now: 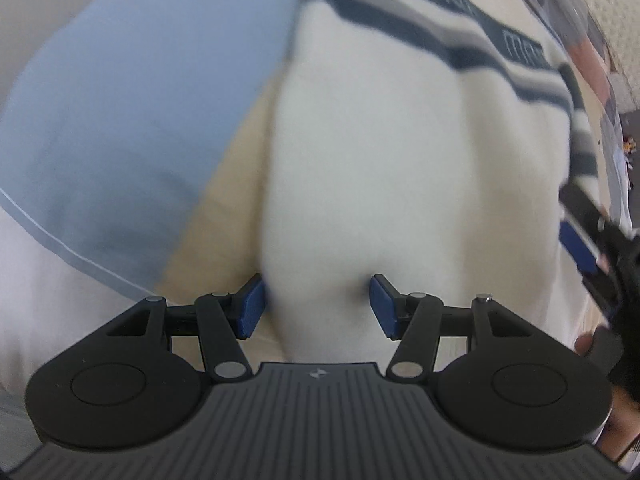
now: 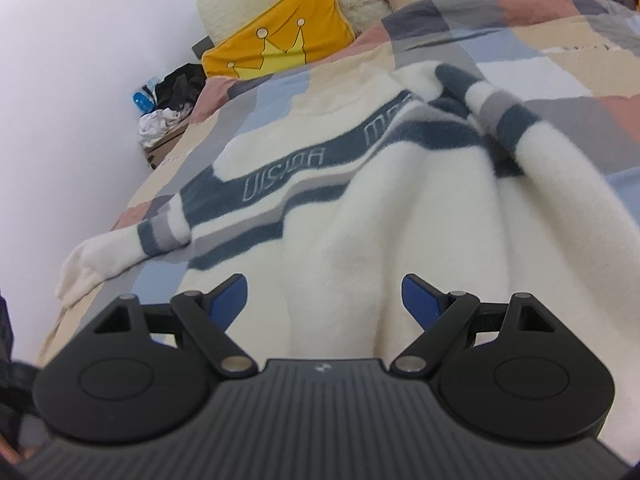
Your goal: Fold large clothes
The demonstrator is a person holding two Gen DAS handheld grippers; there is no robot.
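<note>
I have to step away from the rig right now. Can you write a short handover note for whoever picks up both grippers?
Left gripper: open, low over the near edge of the sweater, cloth between the pads but not pinched.
Right gripper: open, empty, just above the hem.
Sweater lies wrinkled on the checked bedspread, one sleeve stretched out to the side, the other sleeve bunched across the body.
Done: no fold visible yet.
Left: smooth it, fold sleeves in, fold body.

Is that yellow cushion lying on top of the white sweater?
No, the yellow cushion leans at the far end of the bed, well beyond the white sweater, with checked bedding between them.
</note>
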